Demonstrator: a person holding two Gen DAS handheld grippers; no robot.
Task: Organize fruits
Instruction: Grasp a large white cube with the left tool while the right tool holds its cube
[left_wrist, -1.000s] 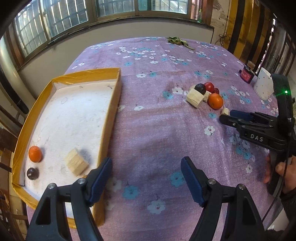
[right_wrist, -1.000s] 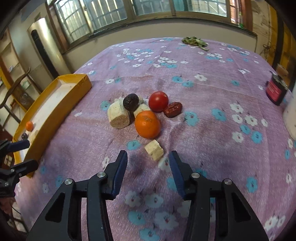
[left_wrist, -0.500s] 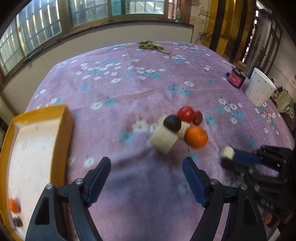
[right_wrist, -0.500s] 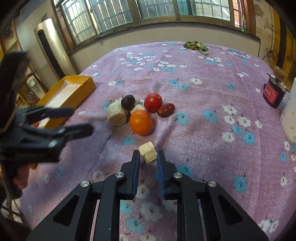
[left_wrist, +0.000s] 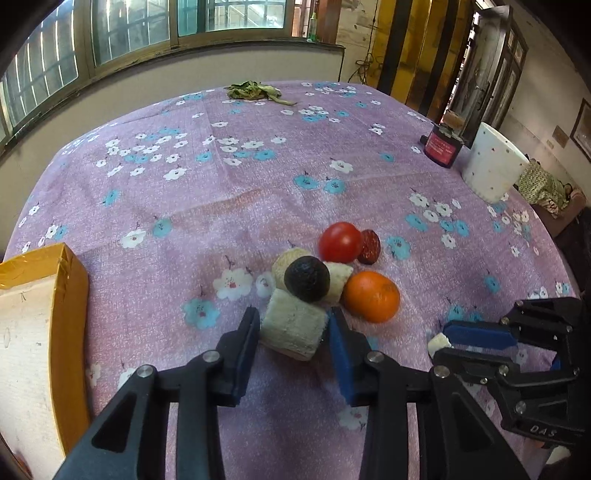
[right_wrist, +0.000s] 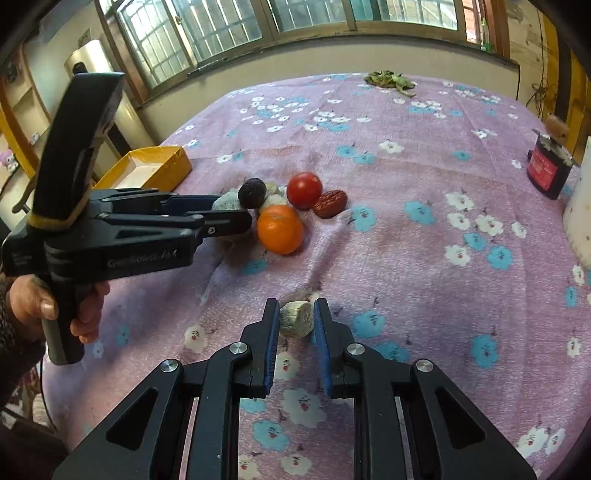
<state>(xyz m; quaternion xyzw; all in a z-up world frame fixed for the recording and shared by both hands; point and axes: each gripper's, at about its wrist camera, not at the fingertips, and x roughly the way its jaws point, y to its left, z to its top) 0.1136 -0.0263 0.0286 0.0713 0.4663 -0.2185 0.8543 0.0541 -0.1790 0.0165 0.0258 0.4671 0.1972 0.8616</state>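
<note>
**Both grippers closing in on pale chunks beside the fruit pile**

Right now the left gripper (left_wrist: 291, 325) is reaching down to the near edge of the fruit pile, and its jaws are closing around a large pale chunk (left_wrist: 293, 328) that is lying on the purple flowered cloth (left_wrist: 258, 177). Both blue pads are sitting against the chunk's two sides. Just behind that chunk a dark round fruit (left_wrist: 306, 278) is resting on top of two more pale pieces, with a red tomato (left_wrist: 340, 242) and a wrinkled red date (left_wrist: 370, 246) beyond it and an orange (left_wrist: 373, 297) touching the pile on the right.

Meanwhile the right gripper (right_wrist: 295, 319) is clenching a small pale chunk (right_wrist: 295, 318) between its pads, at cloth level and well apart from the pile; whether the piece is lifted off the cloth is hard to tell. In the left wrist view the same small piece is peeking out from the tips of the right gripper's fingers (left_wrist: 476, 334).

A person's hand (right_wrist: 55, 306) is wrapping around the left gripper's handle. The yellow-edged tray (left_wrist: 72, 280) is sitting at the left of the cloth, near the pile but not touching it. At the far right of the table, a white cup (left_wrist: 493, 168) and a small red-labelled jar (left_wrist: 441, 147) are standing side by side, and a clump of green leaves (left_wrist: 251, 90) is lying at the far edge.
</note>
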